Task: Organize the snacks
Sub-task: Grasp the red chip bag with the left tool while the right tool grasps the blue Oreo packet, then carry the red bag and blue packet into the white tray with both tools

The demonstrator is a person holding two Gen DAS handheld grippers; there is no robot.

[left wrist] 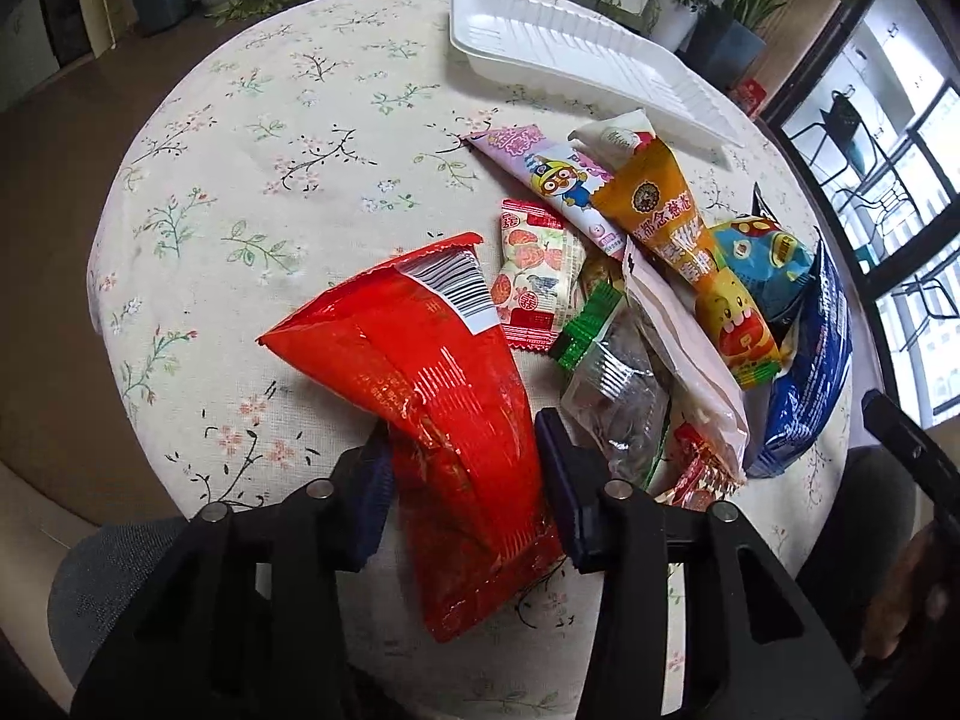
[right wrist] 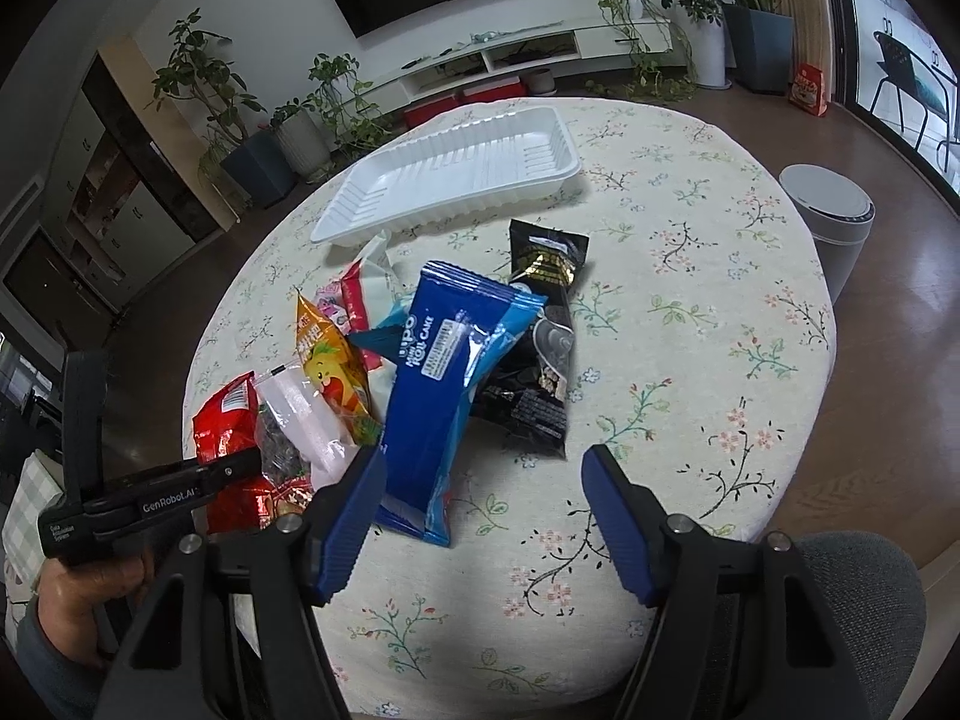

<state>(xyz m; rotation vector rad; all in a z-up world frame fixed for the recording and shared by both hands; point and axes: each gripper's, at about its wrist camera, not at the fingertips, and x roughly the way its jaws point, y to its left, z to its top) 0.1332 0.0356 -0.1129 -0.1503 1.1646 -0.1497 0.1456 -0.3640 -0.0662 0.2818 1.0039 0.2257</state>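
1. Left gripper: jaws partly closed, clamped on the red bag; both pads pressing its sides; bag crumpled at the pinch point; gripper pointing forward and down at the table
2. Left gripper from the right wrist view: sits low at the left, body roughly horizontal, tip reaching into the snack pile; left hand wrapped around its handle, thumb side up
3. Right gripper: jaws spread wide, nothing between them; blue pads angled outward; left pad just beside the blue pack, contact unclear; hovering above the table, tilted down
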